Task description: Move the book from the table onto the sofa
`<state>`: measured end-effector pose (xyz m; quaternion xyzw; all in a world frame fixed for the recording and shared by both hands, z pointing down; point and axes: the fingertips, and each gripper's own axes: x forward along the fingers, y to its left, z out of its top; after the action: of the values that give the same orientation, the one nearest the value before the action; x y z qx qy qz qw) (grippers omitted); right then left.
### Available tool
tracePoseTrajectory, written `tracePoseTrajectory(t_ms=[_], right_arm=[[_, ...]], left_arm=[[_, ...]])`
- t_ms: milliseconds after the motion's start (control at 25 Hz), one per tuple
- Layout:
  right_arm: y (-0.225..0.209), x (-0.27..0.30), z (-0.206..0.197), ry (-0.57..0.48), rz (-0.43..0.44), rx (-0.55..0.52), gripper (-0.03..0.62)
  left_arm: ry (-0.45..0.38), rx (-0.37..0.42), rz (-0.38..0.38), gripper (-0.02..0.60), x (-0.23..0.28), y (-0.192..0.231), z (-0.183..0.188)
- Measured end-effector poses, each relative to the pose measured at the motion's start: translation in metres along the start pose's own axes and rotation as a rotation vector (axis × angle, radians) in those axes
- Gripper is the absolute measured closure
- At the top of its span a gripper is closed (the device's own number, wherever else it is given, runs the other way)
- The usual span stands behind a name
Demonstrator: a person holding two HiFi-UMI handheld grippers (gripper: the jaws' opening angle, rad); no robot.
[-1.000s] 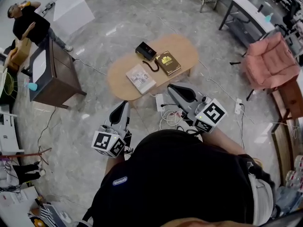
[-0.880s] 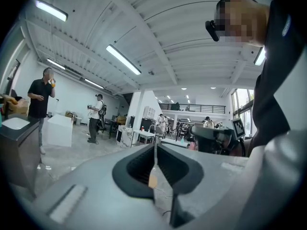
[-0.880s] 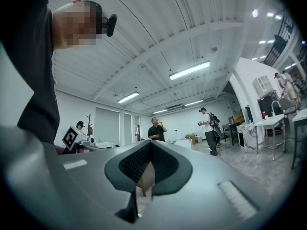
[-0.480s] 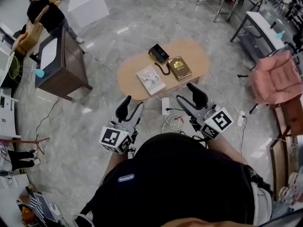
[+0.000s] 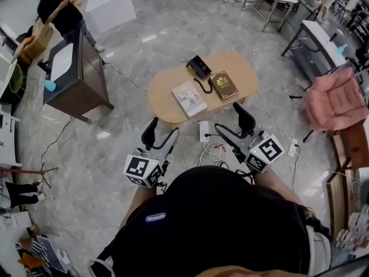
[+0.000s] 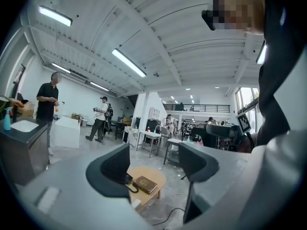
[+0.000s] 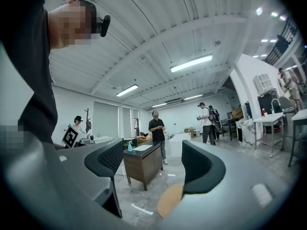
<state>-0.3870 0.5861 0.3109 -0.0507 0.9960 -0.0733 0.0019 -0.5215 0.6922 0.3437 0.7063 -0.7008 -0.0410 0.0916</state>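
Both grippers now stand with their jaws spread wide and nothing between the pads. The right gripper (image 5: 233,126) has just been opening from fully together. The left gripper (image 5: 160,136), which showed as one closed shape a second ago, is parted as well. Each gripper's own view shows only open room between its jaws. That reads as getting ready for a pick, not a pick begun.

Neither tool touches anything; both hang over the floor, just short of the near edge of the oval wooden table (image 5: 161,94). On it, the brown book with gold stamping (image 5: 223,85) lies flat toward the right end. A black telephone (image 5: 199,67) sits near it, and a pale-covered book (image 5: 189,97) lies beside it on the left. Which of the two books the task means I cannot tell.

The pink sofa (image 5: 334,97) sits well apart on the right, so the whole move lies ahead: reach, clamp, lift, carry.
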Motion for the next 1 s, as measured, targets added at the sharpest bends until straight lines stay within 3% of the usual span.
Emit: tracePoseTrajectory(t_ms=[320,480,760,1000], right_arm=[[0.025,0.007,-0.02,0.011,-0.077,0.025,0.195],[0.021,-0.001,-0.032,0.017,-0.109,0.048,0.194],[-0.034,-0.03,-0.045,-0.002,-0.171,0.098,0.195],[-0.074,-0.036,-0.043,-0.013,-0.136,0.106,0.194]], left_arm=[[0.072,0.001,-0.038,0.27,-0.021,0.023,-0.02],[0.08,0.016,-0.02,0.27,-0.015,0.031,-0.028],[0.038,0.052,0.084,0.27,0.03,0.036,-0.036],[0.082,0.072,0.103,0.27,0.072,0.019,-0.046]])
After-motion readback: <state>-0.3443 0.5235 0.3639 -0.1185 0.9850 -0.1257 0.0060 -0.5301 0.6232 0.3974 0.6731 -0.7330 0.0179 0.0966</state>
